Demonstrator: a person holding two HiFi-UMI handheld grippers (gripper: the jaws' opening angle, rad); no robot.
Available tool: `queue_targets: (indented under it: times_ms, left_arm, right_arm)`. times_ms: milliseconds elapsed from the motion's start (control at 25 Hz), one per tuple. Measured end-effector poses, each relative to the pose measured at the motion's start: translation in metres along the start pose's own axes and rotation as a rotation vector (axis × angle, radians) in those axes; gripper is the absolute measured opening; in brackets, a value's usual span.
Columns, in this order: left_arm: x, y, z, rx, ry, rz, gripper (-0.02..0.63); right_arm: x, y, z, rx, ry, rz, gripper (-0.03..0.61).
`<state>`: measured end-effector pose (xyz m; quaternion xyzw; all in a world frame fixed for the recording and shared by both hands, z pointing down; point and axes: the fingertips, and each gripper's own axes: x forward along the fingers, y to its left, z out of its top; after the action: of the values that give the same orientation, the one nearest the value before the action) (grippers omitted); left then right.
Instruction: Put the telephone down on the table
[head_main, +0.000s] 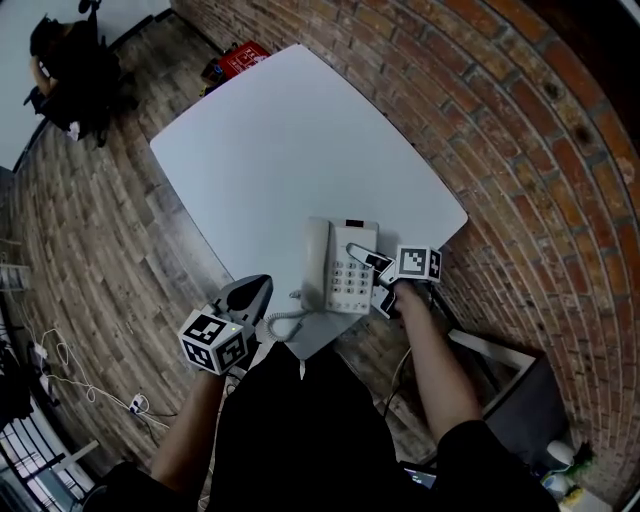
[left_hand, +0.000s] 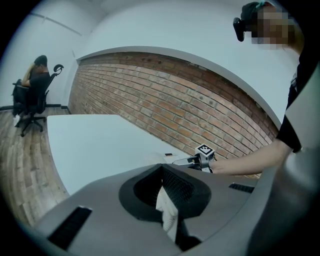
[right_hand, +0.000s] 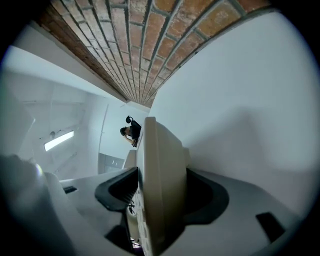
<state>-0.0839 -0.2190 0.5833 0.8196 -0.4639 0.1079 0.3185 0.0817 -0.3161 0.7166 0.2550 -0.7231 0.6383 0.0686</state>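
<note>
Right gripper (head_main: 375, 280) straddles the telephone's (head_main: 345, 285) right edge, jaws spread and, as far as I can judge, not pinching it. Left gripper (head_main: 252, 295) hangs lower left of centre, tips pressed together, just beside the coiled cord (head_main: 283, 322). Seemingly flat, the telephone lies at the near edge of the table (head_main: 290, 130), lower middle of the head view. Slide the right gripper out level toward the frame's right so neither pad drags the body. Keep the left one off the cord, since a tug could pull the set over the edge.

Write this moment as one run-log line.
telephone: on table | right gripper: fingers open around telephone | left gripper: shut, beside cord
</note>
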Motion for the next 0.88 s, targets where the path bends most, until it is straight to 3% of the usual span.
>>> queue_targets:
  times_ms: [440, 640, 880]
  left_arm:
    - [0.005, 0.002, 0.015, 0.039, 0.002, -0.072, 0.014]
    - [0.006, 0.000, 0.018, 0.035, -0.010, -0.105, 0.014]
    - [0.002, 0.002, 0.018, 0.050, -0.002, -0.111, 0.014]
  right_arm:
    - [-0.010, -0.011, -0.004, -0.044, 0.005, -0.188, 0.308]
    - [-0.016, -0.010, 0.000, -0.119, 0.031, -0.290, 0.313]
    - [-0.026, -0.011, -0.004, -0.115, 0.007, -0.312, 0.311]
